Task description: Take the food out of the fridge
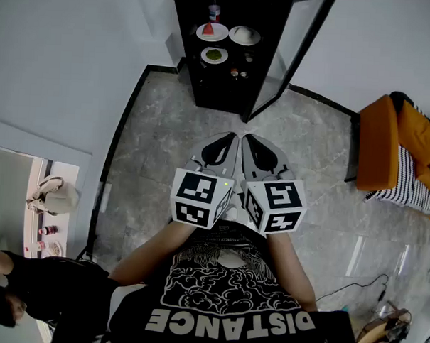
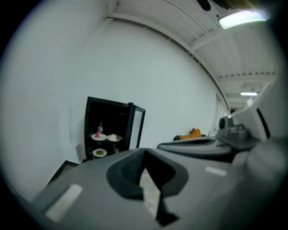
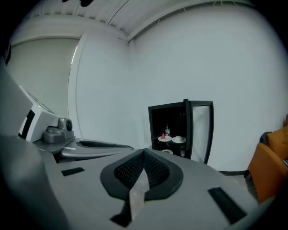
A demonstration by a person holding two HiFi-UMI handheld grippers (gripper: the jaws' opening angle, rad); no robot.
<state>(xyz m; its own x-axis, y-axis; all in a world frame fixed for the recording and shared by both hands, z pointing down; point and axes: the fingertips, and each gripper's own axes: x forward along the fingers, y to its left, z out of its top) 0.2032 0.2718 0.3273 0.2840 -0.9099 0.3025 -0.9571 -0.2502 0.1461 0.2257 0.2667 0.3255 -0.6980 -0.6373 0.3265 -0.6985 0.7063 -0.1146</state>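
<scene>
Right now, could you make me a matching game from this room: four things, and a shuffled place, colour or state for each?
Things:
1. plate with red food
2. plate with green food
3. armchair
4. fridge door

Descriptions:
A. orange
B. standing open
C. higher up in the fridge
D. lower down in the fridge

Pairs: 1-C, 2-D, 3-A, 4-B.

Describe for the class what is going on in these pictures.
A person stands some way back from a black fridge whose glass door is open. The left gripper and right gripper are held side by side, pointing towards it, both shut and empty. Three plates of food sit on its shelves, none taken out yet.
</scene>
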